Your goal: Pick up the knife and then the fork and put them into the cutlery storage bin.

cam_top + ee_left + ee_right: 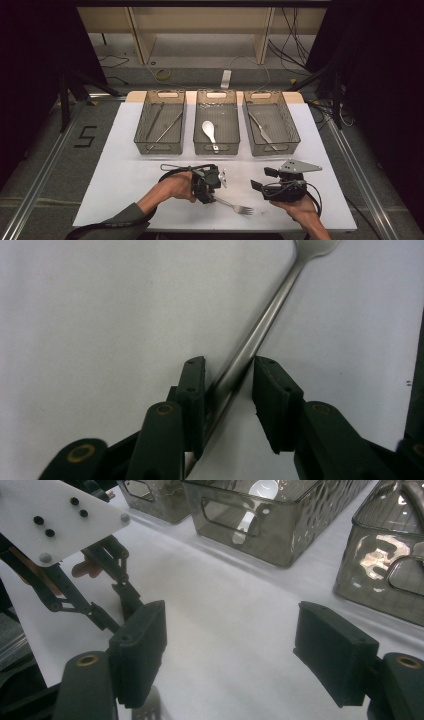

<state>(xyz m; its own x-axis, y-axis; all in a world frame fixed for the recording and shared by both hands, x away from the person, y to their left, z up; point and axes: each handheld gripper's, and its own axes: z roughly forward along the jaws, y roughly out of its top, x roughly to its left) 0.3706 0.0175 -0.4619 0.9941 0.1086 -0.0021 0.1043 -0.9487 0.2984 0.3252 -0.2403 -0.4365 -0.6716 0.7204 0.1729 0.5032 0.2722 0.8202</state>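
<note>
white table (125, 165) carries three grey baskets (160, 129) and a fork (235, 205).

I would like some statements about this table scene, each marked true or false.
1. A fork lies on the white table. True.
2. The fork's handle sits between the jaws of the left hand-held gripper. True.
3. The middle basket holds a knife. False: it holds a white spoon.
4. The right hand-held gripper grips the fork. False: its jaws stand wide apart with nothing between them.
5. Four baskets stand in the row. False: three.
</note>
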